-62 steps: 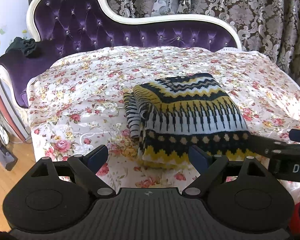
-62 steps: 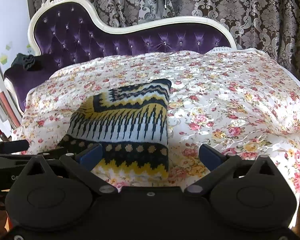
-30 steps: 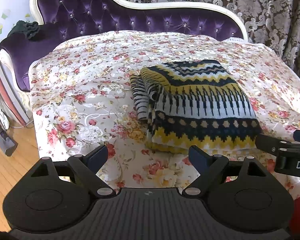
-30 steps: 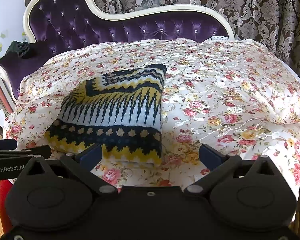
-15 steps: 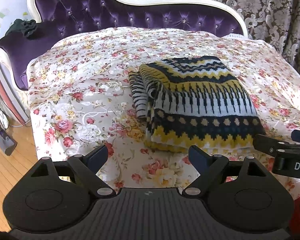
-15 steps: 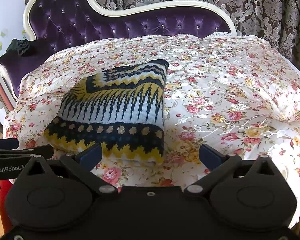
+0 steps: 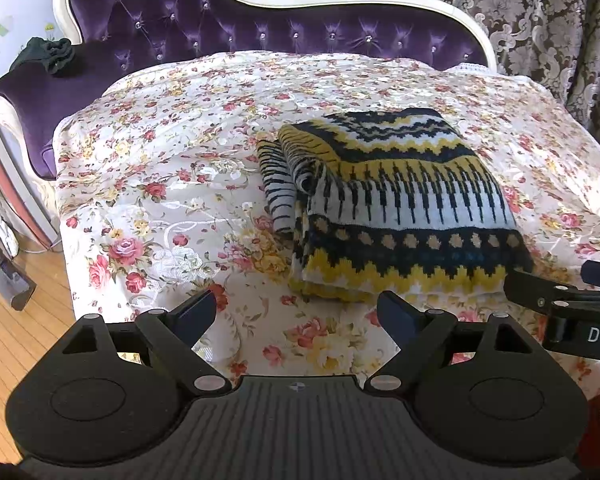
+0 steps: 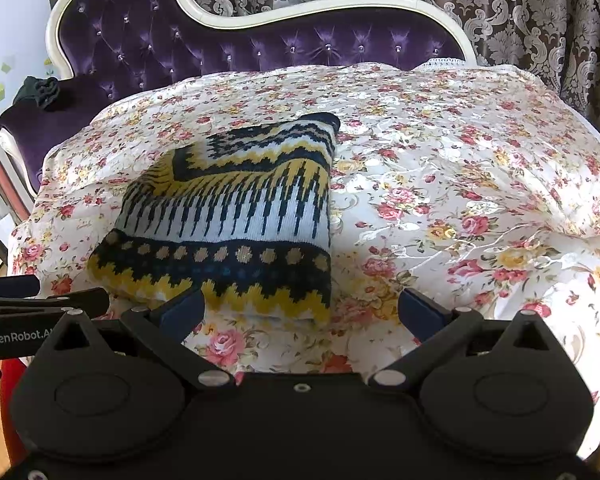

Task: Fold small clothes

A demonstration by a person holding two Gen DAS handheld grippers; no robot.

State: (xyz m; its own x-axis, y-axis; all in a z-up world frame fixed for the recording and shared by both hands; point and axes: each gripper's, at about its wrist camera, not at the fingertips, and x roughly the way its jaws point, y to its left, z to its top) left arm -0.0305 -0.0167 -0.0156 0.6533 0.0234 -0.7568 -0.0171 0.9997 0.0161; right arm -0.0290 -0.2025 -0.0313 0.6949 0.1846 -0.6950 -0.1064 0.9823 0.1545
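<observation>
Left wrist view cuts off right tongs (image 7: pixel 580 284); both tongs (image 7: pixel 296 312) spread, sweater (image 7: pixel 396 208) folded.

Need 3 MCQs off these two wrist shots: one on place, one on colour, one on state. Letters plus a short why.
1. Where does the sweater lie?
A. on the floral bedspread
B. on the wooden floor
C. over the purple headboard

2. Which colours make up the sweater's pattern?
A. red and green
B. yellow, navy and white
C. pink and grey

3. What state is the sweater in?
A. spread out flat, sleeves wide
B. folded into a compact bundle
C. hanging from a claw

Key:
1 A: in both views floral cloth borders it, apart from the purple headboard.
2 B: yellow zigzags, navy bands and white stripes show in both views.
3 B: layered edges stack at its near side; left claw and right claw stand open, empty and short of it.
</observation>
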